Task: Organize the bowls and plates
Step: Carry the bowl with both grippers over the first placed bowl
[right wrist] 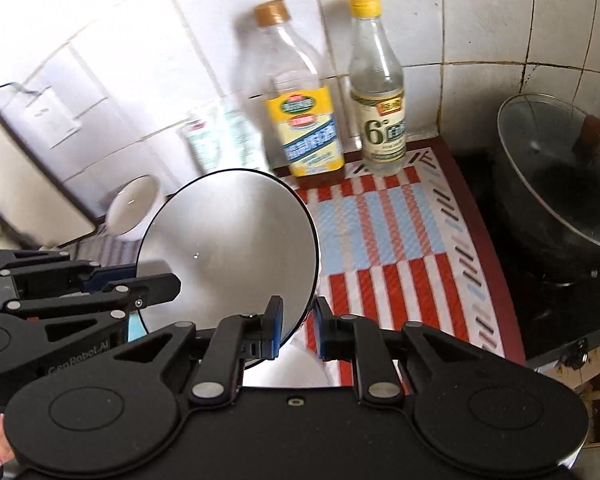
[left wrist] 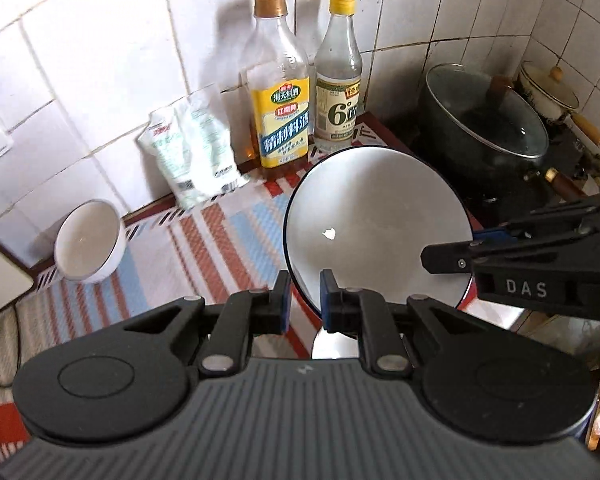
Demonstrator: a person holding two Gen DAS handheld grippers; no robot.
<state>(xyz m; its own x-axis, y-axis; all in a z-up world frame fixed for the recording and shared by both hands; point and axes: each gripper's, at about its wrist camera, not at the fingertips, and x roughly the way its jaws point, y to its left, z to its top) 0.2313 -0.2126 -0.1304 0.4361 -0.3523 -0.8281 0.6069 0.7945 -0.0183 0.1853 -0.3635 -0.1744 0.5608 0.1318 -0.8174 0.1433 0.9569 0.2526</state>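
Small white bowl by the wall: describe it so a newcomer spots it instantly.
Start at the white tiled wall behind the striped mat. Follow the mat's edge left, past the two bottles and the white packet. The small white bowl sits there tipped on its side, plain-rimmed, unlike the larger dark-rimmed bowl held up by both tools.

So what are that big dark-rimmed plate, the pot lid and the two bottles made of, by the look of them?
The plate looks like glazed ceramic or enamelled metal: glossy white with a thin dark rim; I can't tell which. The pot lid looks like clear glass in a metal band, with a brown knob. Both bottles are see-through, glass or clear plastic, with paper labels and apparently plastic caps.
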